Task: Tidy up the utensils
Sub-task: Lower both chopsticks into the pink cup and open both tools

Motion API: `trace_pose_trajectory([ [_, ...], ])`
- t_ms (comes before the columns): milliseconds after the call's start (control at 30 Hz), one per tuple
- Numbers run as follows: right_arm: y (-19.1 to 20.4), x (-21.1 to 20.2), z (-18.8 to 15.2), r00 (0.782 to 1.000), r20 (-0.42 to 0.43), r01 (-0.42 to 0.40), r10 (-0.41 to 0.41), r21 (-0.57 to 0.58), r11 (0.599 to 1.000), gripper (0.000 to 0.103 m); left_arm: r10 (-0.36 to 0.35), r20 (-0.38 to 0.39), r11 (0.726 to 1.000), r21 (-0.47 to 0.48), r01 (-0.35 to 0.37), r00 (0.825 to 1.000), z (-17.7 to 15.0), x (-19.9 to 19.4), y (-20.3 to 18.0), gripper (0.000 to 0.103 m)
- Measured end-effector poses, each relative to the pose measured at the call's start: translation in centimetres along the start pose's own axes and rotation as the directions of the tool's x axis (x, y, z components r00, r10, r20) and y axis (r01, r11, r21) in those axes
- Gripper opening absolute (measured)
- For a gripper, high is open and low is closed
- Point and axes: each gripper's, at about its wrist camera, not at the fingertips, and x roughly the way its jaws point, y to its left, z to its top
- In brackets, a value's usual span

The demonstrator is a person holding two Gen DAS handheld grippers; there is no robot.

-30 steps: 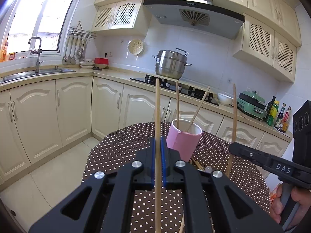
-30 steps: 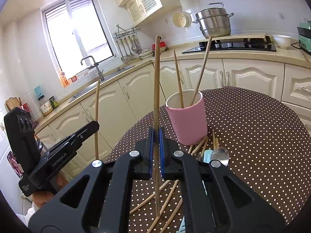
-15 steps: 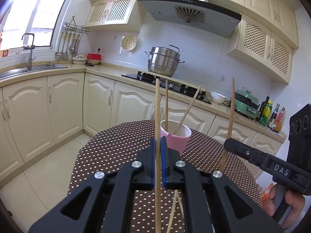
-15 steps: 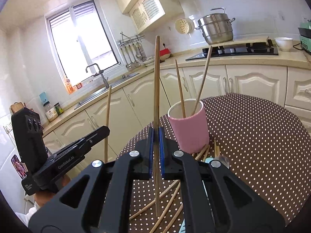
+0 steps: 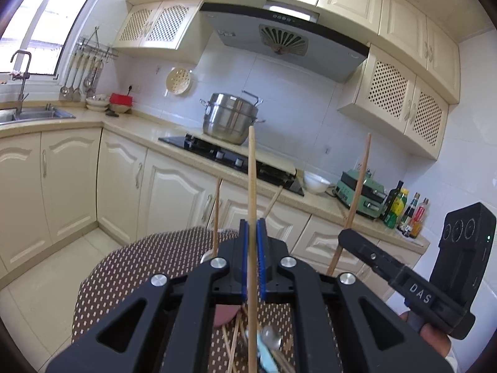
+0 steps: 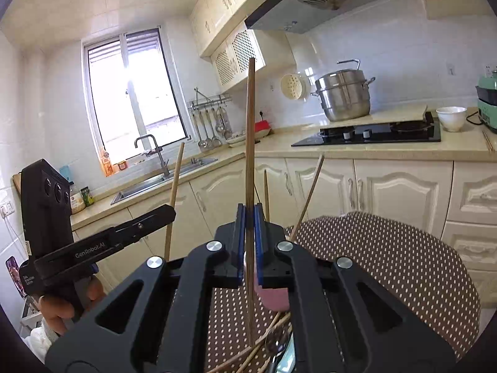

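My left gripper (image 5: 252,227) is shut on a wooden chopstick (image 5: 251,180) held upright. My right gripper (image 6: 249,211) is shut on another wooden chopstick (image 6: 250,124), also upright. The pink cup (image 6: 275,299) stands on the dotted table and is mostly hidden behind my grippers; its lower part also shows in the left wrist view (image 5: 225,314). Two chopsticks (image 6: 307,199) stand in it. Loose chopsticks (image 5: 233,345) and a spoon (image 5: 271,340) lie on the table below. The right gripper shows in the left wrist view (image 5: 344,236), the left one in the right wrist view (image 6: 169,209).
The table has a brown polka-dot cloth (image 6: 388,258). Cream kitchen cabinets (image 5: 71,180), a sink (image 6: 161,180), a hob with a steel pot (image 5: 231,121) and bottles (image 5: 403,214) line the far counter.
Both grippers have risen and tilted up with their chopsticks. The pink cup has dropped low in both views and is now largely hidden behind the grippers.
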Motion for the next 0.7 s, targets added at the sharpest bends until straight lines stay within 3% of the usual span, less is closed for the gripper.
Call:
trace_pose_trajectory([
  [133,-0.5,1.1,1.5,0.999,0.035,-0.004,0.004,-0.013,1.0,0.006,-0.013,0.115,1.0,-0.003,0.014,0.993,1.2,2.0,-0.5,0.005],
  [367,-1.6,3.5,2.4,0.998,0.059,-0.012,0.012,-0.012,1.0,0.006,0.052,0.271,0.998,0.03,-0.062,0.961,1.7,5.4,-1.7,0.006],
  [467,-2.1,4.5,2.5,0.997,0.075,-0.008,0.008,-0.009,1.0,0.006,0.09,0.3,0.996,-0.013,-0.091,0.95,1.7,6.7,-1.0,0.006],
  [700,-2.9,6.0,2.2,0.994,0.113,-0.002,0.001,0.004,1.0,0.006,0.138,0.278,0.99,-0.002,-0.143,0.951,0.7,9.4,0.1,0.006],
])
